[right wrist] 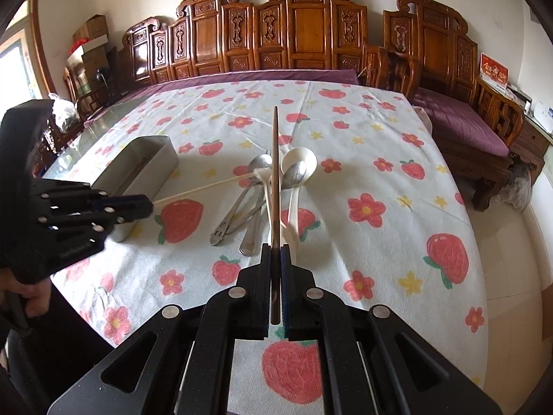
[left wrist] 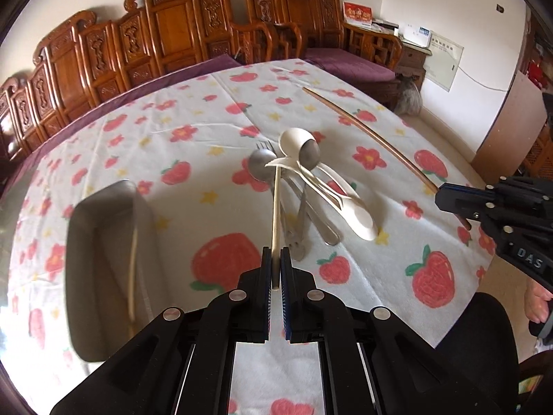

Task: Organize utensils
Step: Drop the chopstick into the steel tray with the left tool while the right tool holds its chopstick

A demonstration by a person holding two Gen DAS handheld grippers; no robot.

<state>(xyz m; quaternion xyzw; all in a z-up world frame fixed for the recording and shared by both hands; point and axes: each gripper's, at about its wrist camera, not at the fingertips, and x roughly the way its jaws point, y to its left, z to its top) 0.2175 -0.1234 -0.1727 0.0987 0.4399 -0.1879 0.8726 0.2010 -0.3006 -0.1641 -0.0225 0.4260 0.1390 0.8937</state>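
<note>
The left gripper [left wrist: 275, 259] was clamped on the near end of a pale chopstick [left wrist: 275, 214], its jaws closed tight on the stick. The chopstick ran forward from the pads and its far tip reached the pile of utensils in the middle of the table. In the right wrist view the same gripper [right wrist: 147, 205] came in from the left, with the pale stick [right wrist: 204, 188] stretching across toward the pile.

The right gripper [right wrist: 275, 259] was closed on a dark brown chopstick [right wrist: 274, 173], which pointed straight ahead above the pile. From the left wrist view that gripper [left wrist: 446, 195] sat at the right edge, the brown chopstick [left wrist: 363, 128] slanting away from it over the cloth.

The pile held a white ceramic spoon [right wrist: 299, 164], two metal spoons [right wrist: 259, 166] with long handles, a white plastic fork [left wrist: 311, 176] and a metal fork [left wrist: 264, 145] whose tines peeked out behind. They lay crossed over one another on the tablecloth [right wrist: 380, 242], white with red strawberries and flowers.

A steel tray [left wrist: 103, 259] stood to the left of the pile, with one pale chopstick [left wrist: 133, 273] already lying inside it. Carved wooden benches [right wrist: 311, 34] with purple cushions lined the wall behind the table.
</note>
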